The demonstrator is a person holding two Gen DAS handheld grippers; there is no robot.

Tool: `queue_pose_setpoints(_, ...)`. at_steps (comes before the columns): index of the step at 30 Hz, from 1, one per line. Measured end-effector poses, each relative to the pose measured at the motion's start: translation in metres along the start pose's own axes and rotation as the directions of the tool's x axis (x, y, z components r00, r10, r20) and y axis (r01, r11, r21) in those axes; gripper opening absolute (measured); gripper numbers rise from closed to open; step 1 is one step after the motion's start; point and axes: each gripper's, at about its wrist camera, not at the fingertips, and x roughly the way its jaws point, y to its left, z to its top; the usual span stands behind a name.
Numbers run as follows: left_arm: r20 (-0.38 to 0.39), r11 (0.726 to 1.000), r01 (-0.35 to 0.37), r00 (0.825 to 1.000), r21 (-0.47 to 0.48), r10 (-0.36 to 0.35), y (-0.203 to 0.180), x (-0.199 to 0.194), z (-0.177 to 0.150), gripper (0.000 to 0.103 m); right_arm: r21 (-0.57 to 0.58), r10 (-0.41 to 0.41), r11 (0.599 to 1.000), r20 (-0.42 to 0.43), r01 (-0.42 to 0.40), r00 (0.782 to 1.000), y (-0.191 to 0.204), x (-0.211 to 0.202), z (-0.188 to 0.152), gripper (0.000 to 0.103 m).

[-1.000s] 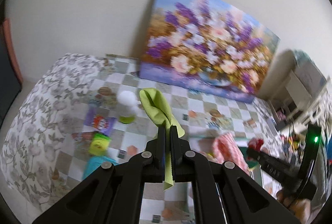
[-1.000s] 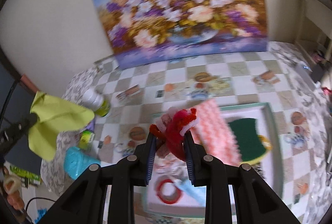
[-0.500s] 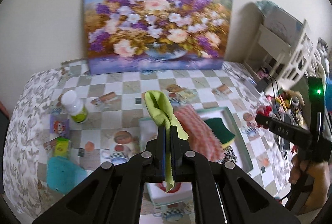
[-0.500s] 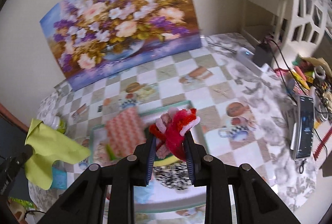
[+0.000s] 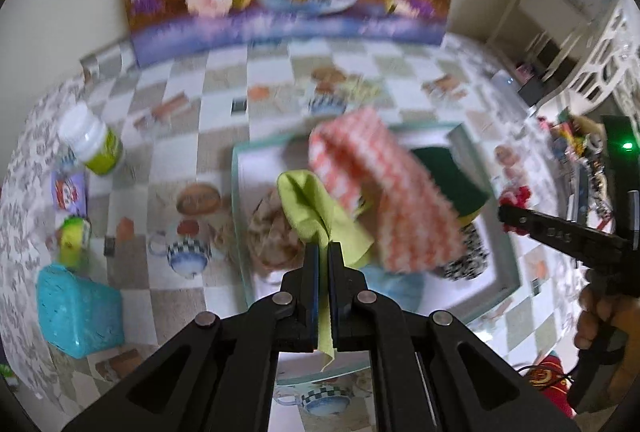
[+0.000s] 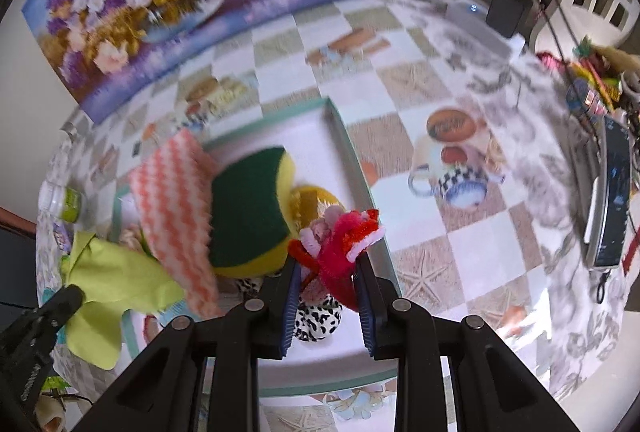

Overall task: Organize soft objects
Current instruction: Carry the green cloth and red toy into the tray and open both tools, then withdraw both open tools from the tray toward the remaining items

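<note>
Now carrying two soft things over to drop. Left tool [image 5: 323, 252] pinched tight on green cloth [image 5: 316, 207]; right tool [image 6: 326, 272] clamped on fuzzy red toy [image 6: 344, 240]. Just past both tips, tray [image 5: 500, 216] on tabletop [image 5: 180, 135], holding pink cloth [image 5: 384, 187]. Next, probably: lower into tray, let go.

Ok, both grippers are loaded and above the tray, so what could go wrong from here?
The tray already holds a heaped pink cloth and green sponge, so the green cloth in the left gripper may slide off. The fuzzy red bundle might snag the right gripper on release.
</note>
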Motion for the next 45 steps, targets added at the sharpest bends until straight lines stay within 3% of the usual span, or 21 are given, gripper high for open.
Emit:
queue_pose_setpoints(5, -0.086, 1.0, -0.019, 0.996, -0.013, 0.018, 0.006, 0.031, -0.006, 0.004, 0.008, -0.009, 1.0, -0.068, 0.01, 0.998, -0.002, 0.024, -0.004, 0.028)
queue_pose_setpoints(12, -0.171, 0.998, -0.046, 0.984, -0.031, 0.04, 0.014, 0.061, -0.013, 0.004, 0.015, -0.009, 1.0, -0.098, 0.01, 0.995, -0.004, 0.036, -0.007, 0.028)
queue_pose_setpoints(21, -0.188, 0.998, -0.042, 0.982, -0.048, 0.033, 0.015, 0.062, -0.01, 0.006, 0.016, -0.029, 0.999, -0.097, 0.03, 0.995, -0.003, 0.035, -0.006, 0.03)
queue_pose_setpoints(23, -0.179, 0.998, -0.035, 0.983, -0.054, 0.025, 0.016, 0.056, -0.008, 0.016, 0.016, -0.037, 0.999, -0.093, 0.039, 0.995, -0.003, 0.032, -0.005, 0.03)
queue_pose_setpoints(25, -0.161, 0.998, -0.029, 0.987, -0.056, 0.02, 0.017, 0.048, -0.005, 0.041, 0.016, -0.046, 0.999, -0.087, 0.047, 0.995, -0.003, 0.029, -0.003, 0.031)
queue_pose_setpoints(26, -0.147, 0.998, -0.028, 0.989, -0.057, 0.019, 0.017, 0.043, -0.004, 0.044, 0.017, -0.049, 0.999, -0.08, 0.051, 0.996, -0.003, 0.026, -0.002, 0.033)
queue_pose_setpoints(30, -0.096, 0.998, -0.021, 0.995, -0.061, 0.015, 0.018, 0.025, 0.001, 0.052, 0.014, -0.057, 0.998, -0.051, 0.058, 0.997, -0.003, 0.015, -0.001, 0.046)
queue_pose_setpoints(32, -0.077, 0.997, -0.021, 0.997, -0.068, 0.016, 0.021, 0.017, 0.002, 0.058, 0.011, -0.056, 0.998, -0.033, 0.057, 0.998, -0.002, 0.009, 0.0, 0.046)
queue_pose_setpoints(43, -0.023, 0.991, -0.031, 0.999, -0.13, 0.028, 0.036, 0.003, 0.006, 0.066, -0.017, -0.06, 0.998, 0.044, 0.061, 0.997, 0.011, -0.016, 0.003, 0.046)
queue_pose_setpoints(45, -0.031, 0.989, -0.036, 0.999, -0.144, 0.031, 0.039, 0.005, 0.006, 0.073, -0.024, -0.064, 0.998, 0.051, 0.065, 0.997, 0.014, -0.019, 0.002, 0.047)
